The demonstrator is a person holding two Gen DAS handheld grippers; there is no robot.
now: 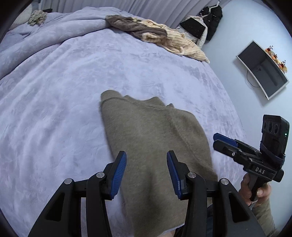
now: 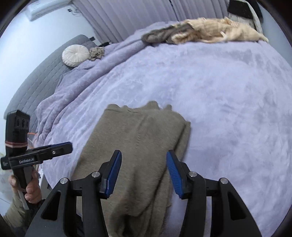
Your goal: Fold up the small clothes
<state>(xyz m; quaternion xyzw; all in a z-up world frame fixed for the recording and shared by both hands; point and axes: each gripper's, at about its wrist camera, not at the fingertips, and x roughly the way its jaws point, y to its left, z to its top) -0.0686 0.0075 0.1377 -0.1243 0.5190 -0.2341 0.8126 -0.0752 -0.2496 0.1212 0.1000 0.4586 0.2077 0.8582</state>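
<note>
Olive sweater lies partly folded on the lavender blanket, left gripper and right gripper both spread wide above it, holding nothing.

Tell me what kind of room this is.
Most likely a bedroom: a bed under a lilac blanket, a padded headboard with a round cushion, and curtains behind.

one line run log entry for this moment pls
left gripper: open, empty | right gripper: open, empty | olive garment: partly folded on bed, ungrasped | beige and brown clothes: piled at far edge
</note>
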